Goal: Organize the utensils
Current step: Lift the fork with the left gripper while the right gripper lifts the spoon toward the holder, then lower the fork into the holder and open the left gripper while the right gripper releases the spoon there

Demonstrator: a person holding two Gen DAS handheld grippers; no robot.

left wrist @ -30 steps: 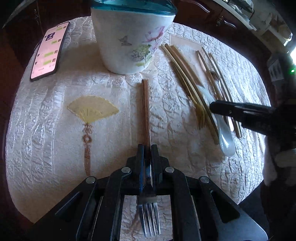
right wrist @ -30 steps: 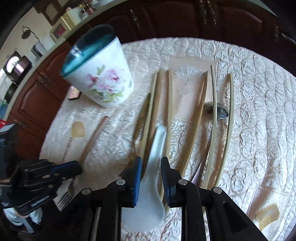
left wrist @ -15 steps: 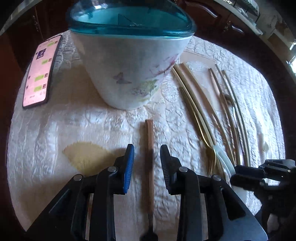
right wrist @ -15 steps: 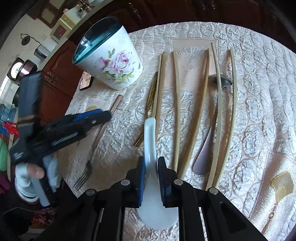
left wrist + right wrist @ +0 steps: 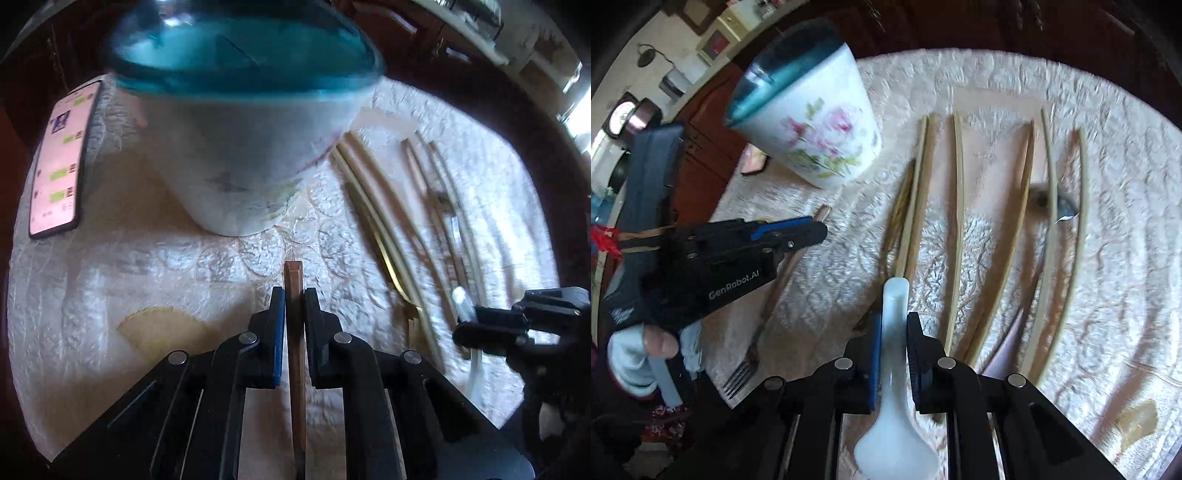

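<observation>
My left gripper (image 5: 294, 301) is shut on the wooden handle of a fork (image 5: 295, 354); the handle end pokes out toward a floral cup with a teal rim (image 5: 240, 110) close ahead. In the right wrist view the fork's tines (image 5: 738, 376) hang below the left gripper (image 5: 798, 232), left of the cup (image 5: 809, 125). My right gripper (image 5: 892, 325) is shut on the handle of a white ceramic spoon (image 5: 895, 406), bowl end toward the camera, lifted off the cloth.
Several bamboo chopsticks (image 5: 956, 221) and a metal spoon (image 5: 1060, 206) lie on the cream embroidered tablecloth (image 5: 1108, 295), right of the cup. A gold fork (image 5: 391, 266) lies among them. A phone (image 5: 59, 162) lies left of the cup. Dark cabinets surround the table.
My left gripper opened, moved toward the cup and has closed again on the fork's handle near its end. My right gripper closed on the white spoon and lifted it.
</observation>
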